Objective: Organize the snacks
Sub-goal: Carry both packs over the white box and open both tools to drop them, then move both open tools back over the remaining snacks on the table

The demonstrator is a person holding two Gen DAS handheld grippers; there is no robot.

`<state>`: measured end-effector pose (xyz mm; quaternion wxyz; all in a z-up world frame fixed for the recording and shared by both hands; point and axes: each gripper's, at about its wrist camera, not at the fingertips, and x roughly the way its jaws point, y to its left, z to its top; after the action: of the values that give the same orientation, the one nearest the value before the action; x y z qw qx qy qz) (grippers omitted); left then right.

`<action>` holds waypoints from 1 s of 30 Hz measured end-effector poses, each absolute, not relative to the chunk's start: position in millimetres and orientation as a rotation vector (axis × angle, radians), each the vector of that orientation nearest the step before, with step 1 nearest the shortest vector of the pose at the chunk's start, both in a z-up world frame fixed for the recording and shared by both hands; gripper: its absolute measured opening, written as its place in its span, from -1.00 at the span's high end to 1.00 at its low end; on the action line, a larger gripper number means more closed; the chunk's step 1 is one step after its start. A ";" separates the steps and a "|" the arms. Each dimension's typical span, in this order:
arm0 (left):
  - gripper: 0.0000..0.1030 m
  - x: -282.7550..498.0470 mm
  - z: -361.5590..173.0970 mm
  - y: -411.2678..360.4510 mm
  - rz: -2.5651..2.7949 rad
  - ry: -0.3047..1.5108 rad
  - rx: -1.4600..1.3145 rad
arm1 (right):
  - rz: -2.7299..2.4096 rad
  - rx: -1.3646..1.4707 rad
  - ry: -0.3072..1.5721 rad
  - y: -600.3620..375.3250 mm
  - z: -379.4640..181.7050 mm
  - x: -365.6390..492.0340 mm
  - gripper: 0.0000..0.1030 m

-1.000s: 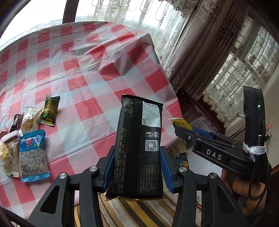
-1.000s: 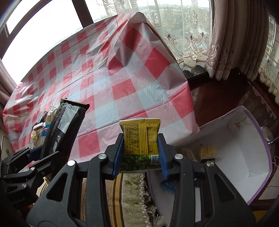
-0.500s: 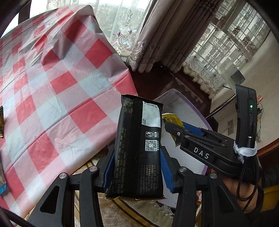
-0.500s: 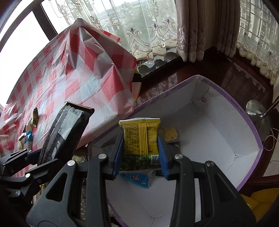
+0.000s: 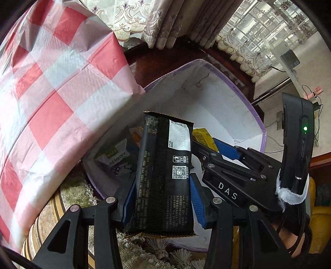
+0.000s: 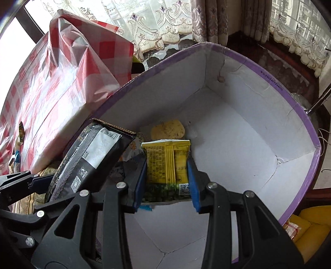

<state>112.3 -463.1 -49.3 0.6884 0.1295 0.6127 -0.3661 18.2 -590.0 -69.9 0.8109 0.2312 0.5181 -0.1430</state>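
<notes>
My left gripper [image 5: 163,198] is shut on a long black snack packet [image 5: 165,171] and holds it over the near left part of a white box with a purple rim [image 5: 238,91]. The packet also shows in the right wrist view [image 6: 86,161]. My right gripper [image 6: 167,180] is shut on a yellow snack packet [image 6: 167,161], held above the inside of the same box [image 6: 289,99]. A pale yellow snack [image 6: 167,132] and several other packets [image 5: 113,155] lie on the box floor.
The table with its red and white checked cloth [image 5: 51,93] hangs to the left of the box. A few snacks [image 6: 17,153] still lie on it. Curtains [image 6: 217,18] and dark wood floor stand behind the box. A yellow cushion [image 6: 310,227] sits at the right.
Both grippers have swung right from over the table to over the box, each carrying its packet. The box now fills both views and the table has slid to the left.
</notes>
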 end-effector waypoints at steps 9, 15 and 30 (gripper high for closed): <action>-0.17 115.0 -56.5 -464.2 -0.788 1.386 0.297 | -0.317 0.517 1.118 -591.8 -74.0 16.6 -0.04; -0.18 116.7 -52.8 -456.4 -0.779 1.380 0.264 | -0.309 0.515 1.110 -588.1 -68.6 17.3 -0.09; -0.18 135.1 -29.8 -418.5 -0.727 1.289 0.122 | -0.266 0.424 1.085 -560.9 -38.1 31.5 -0.10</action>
<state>135.1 -418.5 -29.8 0.7367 0.0556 0.5870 -0.3312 31.5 -560.9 -38.1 0.8267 0.1995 0.5110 -0.1252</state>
